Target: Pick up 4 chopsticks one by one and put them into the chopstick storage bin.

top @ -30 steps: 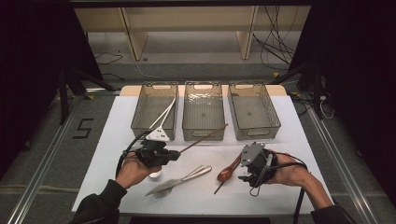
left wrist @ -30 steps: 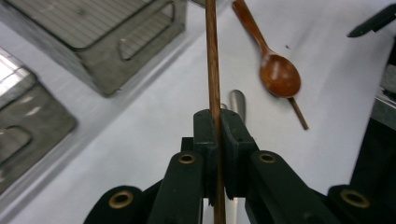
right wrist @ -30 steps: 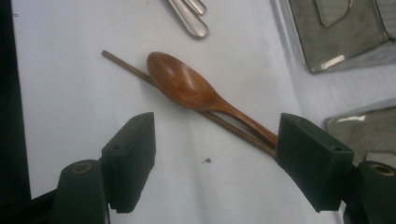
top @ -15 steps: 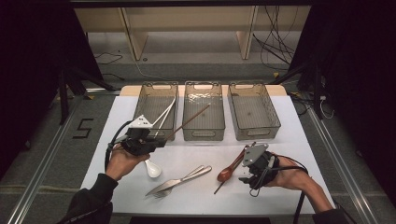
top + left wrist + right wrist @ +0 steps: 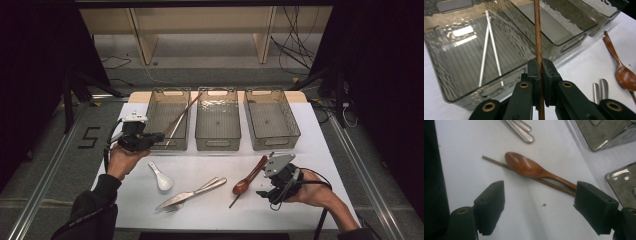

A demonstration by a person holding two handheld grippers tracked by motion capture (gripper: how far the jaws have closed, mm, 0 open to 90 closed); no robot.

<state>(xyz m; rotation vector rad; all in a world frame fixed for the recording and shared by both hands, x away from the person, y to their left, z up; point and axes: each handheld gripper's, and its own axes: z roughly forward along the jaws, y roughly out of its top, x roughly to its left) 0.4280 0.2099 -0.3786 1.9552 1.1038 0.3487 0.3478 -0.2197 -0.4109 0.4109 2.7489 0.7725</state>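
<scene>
**Chopstick carried to the left bin**

The brown chopstick [image 5: 538,37], clamped in the left gripper [image 5: 150,137], has swung from mid-worktop to over the left bin [image 5: 167,95], beside the white chopsticks [image 5: 489,50]; release looks next. The right gripper [image 5: 539,207] gapes empty.

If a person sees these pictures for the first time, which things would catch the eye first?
First, the left gripper clamping a brown chopstick that slants over the leftmost bin, where two white chopsticks lie. Next, the wooden spoon lying against another brown chopstick, before the open right gripper.
</scene>
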